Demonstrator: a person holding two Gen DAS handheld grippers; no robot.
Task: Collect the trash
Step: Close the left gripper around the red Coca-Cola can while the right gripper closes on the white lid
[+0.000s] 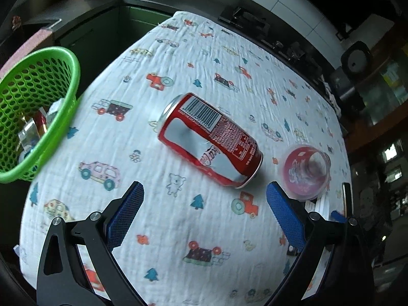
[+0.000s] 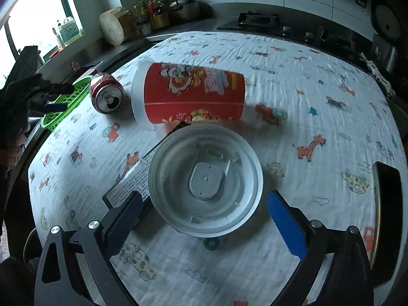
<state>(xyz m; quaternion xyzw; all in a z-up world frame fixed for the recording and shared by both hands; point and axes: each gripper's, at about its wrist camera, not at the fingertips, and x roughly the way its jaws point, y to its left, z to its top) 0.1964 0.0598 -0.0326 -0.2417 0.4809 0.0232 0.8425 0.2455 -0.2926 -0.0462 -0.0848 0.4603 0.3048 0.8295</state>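
Observation:
A dented red soda can (image 1: 209, 140) lies on its side on the patterned cloth, just ahead of my left gripper (image 1: 205, 204), which is open and empty. The green mesh basket (image 1: 38, 117) hangs at the table's left edge with wrappers inside. In the right wrist view, a white plastic lid (image 2: 205, 178) lies hollow side up. Its near rim sits between the blue pads of my open right gripper (image 2: 205, 218), and neither pad touches it. Behind it a red paper cup (image 2: 191, 94) lies on its side, with the can (image 2: 107, 93) to its left.
A dark printed leaflet (image 2: 132, 178) sticks out from under the lid. A black flat object (image 2: 387, 204) lies near the table's right edge. Beyond the white cartoon tablecloth (image 2: 306, 102) are a gas hob (image 2: 257, 20), a round chopping block (image 2: 114, 26) and bottles (image 2: 153, 12).

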